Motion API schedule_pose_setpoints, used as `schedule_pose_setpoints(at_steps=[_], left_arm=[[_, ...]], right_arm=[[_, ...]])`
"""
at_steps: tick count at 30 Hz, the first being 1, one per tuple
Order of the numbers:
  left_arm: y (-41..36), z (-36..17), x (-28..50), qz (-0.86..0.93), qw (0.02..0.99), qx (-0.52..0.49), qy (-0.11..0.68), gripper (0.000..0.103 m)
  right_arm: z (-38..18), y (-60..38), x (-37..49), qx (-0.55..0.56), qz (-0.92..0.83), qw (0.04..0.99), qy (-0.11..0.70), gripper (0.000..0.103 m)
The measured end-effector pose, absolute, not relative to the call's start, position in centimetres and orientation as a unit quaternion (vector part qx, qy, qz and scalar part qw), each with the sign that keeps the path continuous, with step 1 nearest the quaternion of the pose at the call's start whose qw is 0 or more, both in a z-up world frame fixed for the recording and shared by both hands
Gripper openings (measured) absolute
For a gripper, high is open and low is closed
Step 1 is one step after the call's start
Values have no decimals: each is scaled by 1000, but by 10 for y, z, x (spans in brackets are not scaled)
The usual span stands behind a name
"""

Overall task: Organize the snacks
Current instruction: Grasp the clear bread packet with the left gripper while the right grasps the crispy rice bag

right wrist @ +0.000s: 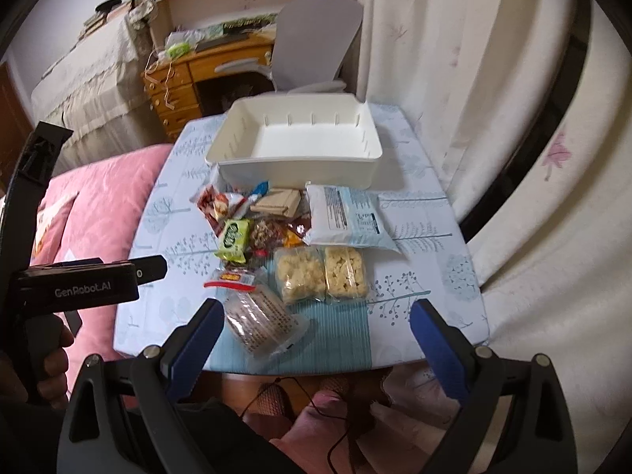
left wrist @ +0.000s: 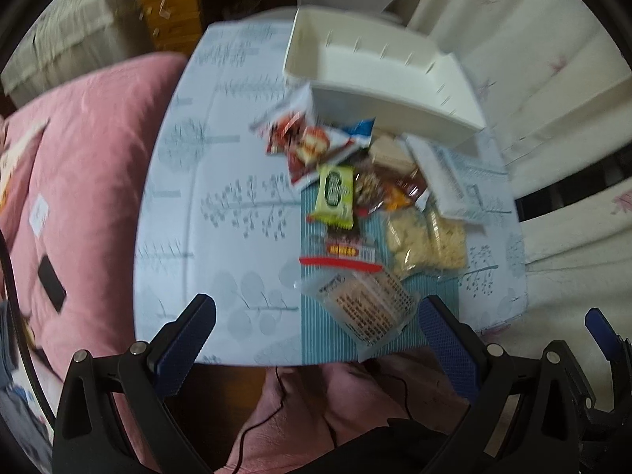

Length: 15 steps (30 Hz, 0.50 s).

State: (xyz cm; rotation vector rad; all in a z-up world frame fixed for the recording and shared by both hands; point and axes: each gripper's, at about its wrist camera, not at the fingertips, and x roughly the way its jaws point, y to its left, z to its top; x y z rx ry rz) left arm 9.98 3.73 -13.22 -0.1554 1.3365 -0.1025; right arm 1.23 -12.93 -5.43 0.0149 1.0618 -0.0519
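White plastic bin (right wrist: 294, 140) sits empty at the far side of the table (right wrist: 434, 213). Just in front of the bin, the snacks (right wrist: 292, 237) lie in a pile. My left tongs (left wrist: 316, 328) and right tongs (right wrist: 314, 326) are both wide open, holding nothing. I think I'm just starting; next I grab the clear cracker pack (right wrist: 262, 324), farthest from the bin.

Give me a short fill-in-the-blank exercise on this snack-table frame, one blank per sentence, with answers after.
1. The white bin at the far side of the table holds ____ snacks.
2. Both the left tongs and the right tongs stand ____, gripping nothing.
3. The small packet beside the brown nut packet is coloured ____.
4. The two pale puffed-snack bags lie ____ the bin.

Answers: no; open; green; outside
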Motion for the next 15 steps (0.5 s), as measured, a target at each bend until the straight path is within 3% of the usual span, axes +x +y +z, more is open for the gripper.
schedule_pose_setpoints(at_steps=[15], left_arm=[[-16, -233, 110, 64, 691, -176, 698, 102]], right_arm=[[-167, -191, 79, -13, 70, 818, 570, 96]])
